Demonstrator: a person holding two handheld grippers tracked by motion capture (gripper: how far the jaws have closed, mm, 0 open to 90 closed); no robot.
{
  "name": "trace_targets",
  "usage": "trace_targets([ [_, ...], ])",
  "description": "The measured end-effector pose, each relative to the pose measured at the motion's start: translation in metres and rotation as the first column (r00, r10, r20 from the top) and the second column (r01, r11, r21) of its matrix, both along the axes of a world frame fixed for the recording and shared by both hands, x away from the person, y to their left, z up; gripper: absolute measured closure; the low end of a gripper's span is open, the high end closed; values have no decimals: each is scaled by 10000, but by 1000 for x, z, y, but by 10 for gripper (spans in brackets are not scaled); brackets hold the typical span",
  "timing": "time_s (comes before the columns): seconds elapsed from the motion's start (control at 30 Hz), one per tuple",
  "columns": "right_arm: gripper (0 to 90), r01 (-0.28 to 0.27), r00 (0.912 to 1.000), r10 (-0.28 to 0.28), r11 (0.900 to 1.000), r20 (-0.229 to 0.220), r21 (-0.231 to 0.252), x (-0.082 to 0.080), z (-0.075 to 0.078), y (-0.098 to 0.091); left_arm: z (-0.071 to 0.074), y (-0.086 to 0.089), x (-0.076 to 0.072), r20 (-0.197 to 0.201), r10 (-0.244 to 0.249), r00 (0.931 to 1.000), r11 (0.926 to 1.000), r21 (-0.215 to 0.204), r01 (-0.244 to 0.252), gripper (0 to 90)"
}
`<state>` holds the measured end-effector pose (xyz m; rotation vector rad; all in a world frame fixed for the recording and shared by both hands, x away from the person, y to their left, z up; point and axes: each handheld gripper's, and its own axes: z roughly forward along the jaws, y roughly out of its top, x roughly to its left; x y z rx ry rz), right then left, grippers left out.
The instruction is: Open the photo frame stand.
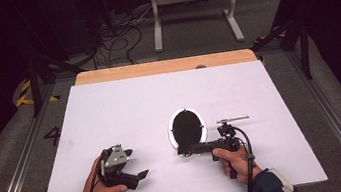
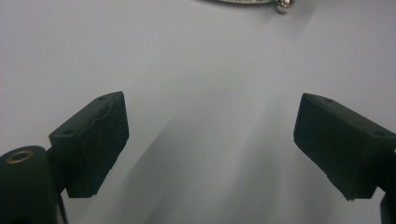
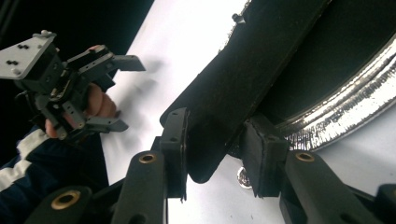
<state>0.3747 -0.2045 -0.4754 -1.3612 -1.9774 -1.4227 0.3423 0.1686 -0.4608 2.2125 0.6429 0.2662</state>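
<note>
item: oval black pan (image 1: 186,128) with a shiny rim, just right of frame centre in the high view, on the white counter (image 1: 125,112). its black handle (image 3: 243,79) runs toward the lower edge, clamped in the right claw (image 1: 184,150). left claw (image 1: 138,177), lower left, gapes empty, farther off.

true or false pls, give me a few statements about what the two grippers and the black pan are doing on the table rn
1. The right gripper has its fingers closed on the black handle. True.
2. The left gripper holds the pan. False: it is open with only bare white table between its fingers.
3. The pan has a shiny silver rim. True.
4. The pan sits at the far left corner of the table. False: it lies near the middle, just left of the right gripper.
5. Both grippers are held in a person's hands. True.
</note>
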Motion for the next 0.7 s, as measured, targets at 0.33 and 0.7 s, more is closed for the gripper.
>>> trace_targets([
  [0.33, 598, 737, 9965, -711, 9955, -437, 599, 12, 0, 7, 3, -22, 34, -250, 269, 9993, 9993, -264, -275, 163],
  [0.7, 673, 728, 9970, -707, 9947, -309, 730, 18, -2, 10, -3, -45, 72, -1310, 406, 9906, 9945, -906, -528, 195],
])
